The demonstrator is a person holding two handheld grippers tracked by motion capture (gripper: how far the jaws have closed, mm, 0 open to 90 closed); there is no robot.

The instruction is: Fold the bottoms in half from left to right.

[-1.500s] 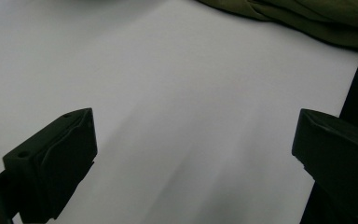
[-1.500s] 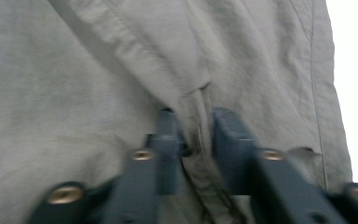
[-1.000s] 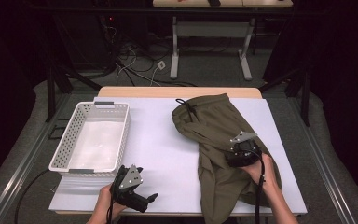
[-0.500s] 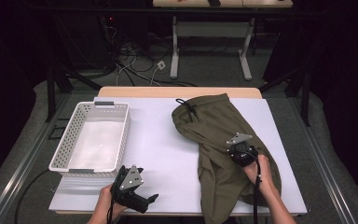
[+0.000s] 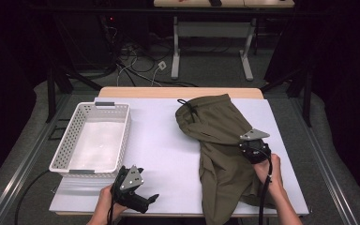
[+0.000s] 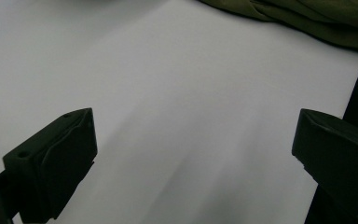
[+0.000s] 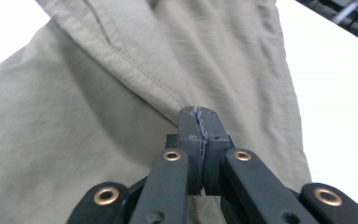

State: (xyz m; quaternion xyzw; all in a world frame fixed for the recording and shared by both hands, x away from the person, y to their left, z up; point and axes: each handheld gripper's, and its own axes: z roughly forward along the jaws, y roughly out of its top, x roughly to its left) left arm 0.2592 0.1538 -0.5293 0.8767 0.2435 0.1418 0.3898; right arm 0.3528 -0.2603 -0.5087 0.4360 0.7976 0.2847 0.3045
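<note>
Here the work in hand is folding the olive-green trousers [image 5: 225, 154], which lie crumpled on the right half of the white bench [image 5: 164, 140], waistband and drawstring toward the far edge, legs running toward the near edge. The right gripper [image 5: 252, 151] sits on the right side of the garment, about midway along it, and in the right gripper view its jaws are clenched tight on a fold of the cloth [image 7: 168, 100], the seamed edge running right into the pinch.

To do this step well, I judge the pinched fold should be lifted just enough to clear the layers beneath, then carried across in one smooth sweep so the fabric drapes flat instead of bunching. The pinch looks small and close to the edge, so a jerky pull could let the cloth slip out; a steady, low path seems safer.

The left gripper [image 5: 136, 197] rests near the near-left corner of the bench, well apart from the trousers, just near of the white perforated basket [image 5: 96, 140]. In the left gripper view its jaws stand wide apart over bare bench, holding nothing, with the edge of the trousers [image 6: 307, 18] farther off. It could come over to pin the free side of the cloth.
</note>
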